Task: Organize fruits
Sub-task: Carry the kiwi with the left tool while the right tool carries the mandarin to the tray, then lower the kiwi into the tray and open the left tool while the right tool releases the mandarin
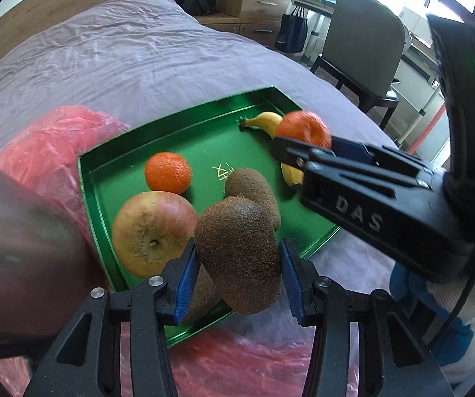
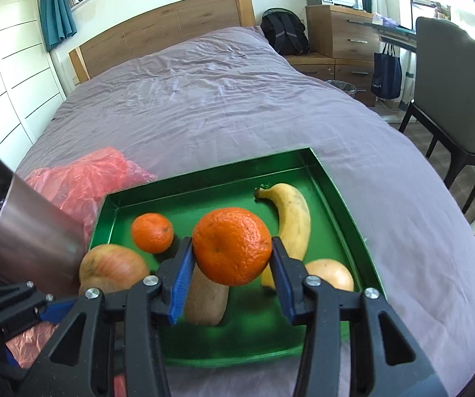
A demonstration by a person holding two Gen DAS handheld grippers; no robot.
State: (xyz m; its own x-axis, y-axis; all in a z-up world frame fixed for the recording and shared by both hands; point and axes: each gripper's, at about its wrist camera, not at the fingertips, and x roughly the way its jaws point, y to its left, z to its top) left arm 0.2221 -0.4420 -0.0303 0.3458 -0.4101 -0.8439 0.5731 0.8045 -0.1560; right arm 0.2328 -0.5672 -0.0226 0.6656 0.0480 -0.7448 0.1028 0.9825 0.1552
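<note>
A kiwi [image 1: 241, 254] is clamped in the left gripper [image 1: 237, 273], a mandarin [image 2: 231, 245] in the right gripper [image 2: 232, 276], both over the green tray [image 2: 204, 183]. An apple [image 1: 153, 231] is crowded in at 9 o'clock, a banana [image 2: 293, 220] at 2, and a pink bag [image 2: 85, 182] is bunched beside the tray.

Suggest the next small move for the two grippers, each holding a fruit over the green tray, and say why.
Probably lower the left gripper and set its kiwi on bare tray floor beside the kiwi already lying there. The jaws are clamped on it above the green tray, near its front edge. The right gripper could then place its orange near the small orange.
</note>
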